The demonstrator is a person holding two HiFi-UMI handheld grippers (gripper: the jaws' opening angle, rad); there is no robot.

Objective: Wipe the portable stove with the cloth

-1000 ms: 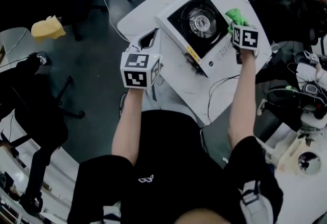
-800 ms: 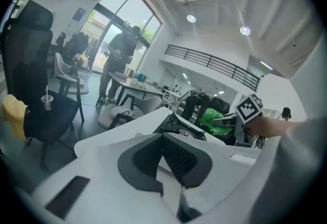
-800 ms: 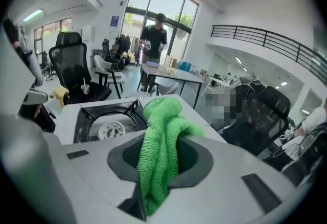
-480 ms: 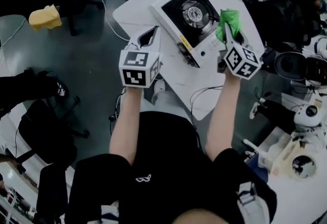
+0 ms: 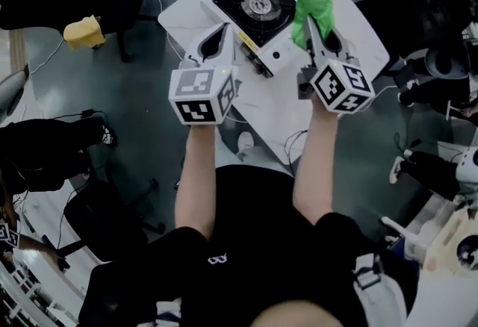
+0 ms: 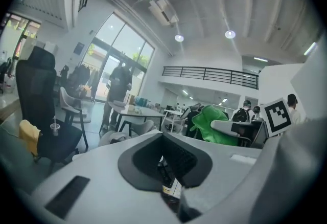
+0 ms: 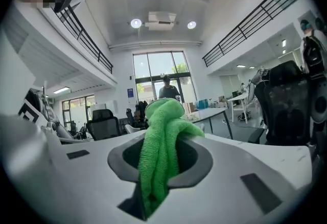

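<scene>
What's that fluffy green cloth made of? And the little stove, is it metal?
The green cloth looks like soft microfibre or terry: its surface is fuzzy with tiny loops, and it droops in folds. The stove seems to be painted metal, with a smooth white body, a glossy black top and a shiny silver burner, though plastic parts can't be ruled out.

Bright green cloth (image 7: 159, 141) in pale grey right gripper (image 5: 314, 30), stove (image 5: 258, 4) white with black top ahead of left gripper (image 5: 216, 38), black-and-white square markers on both, white table (image 5: 278, 98) beneath, yellow bundle (image 5: 84, 32) far left.
</scene>
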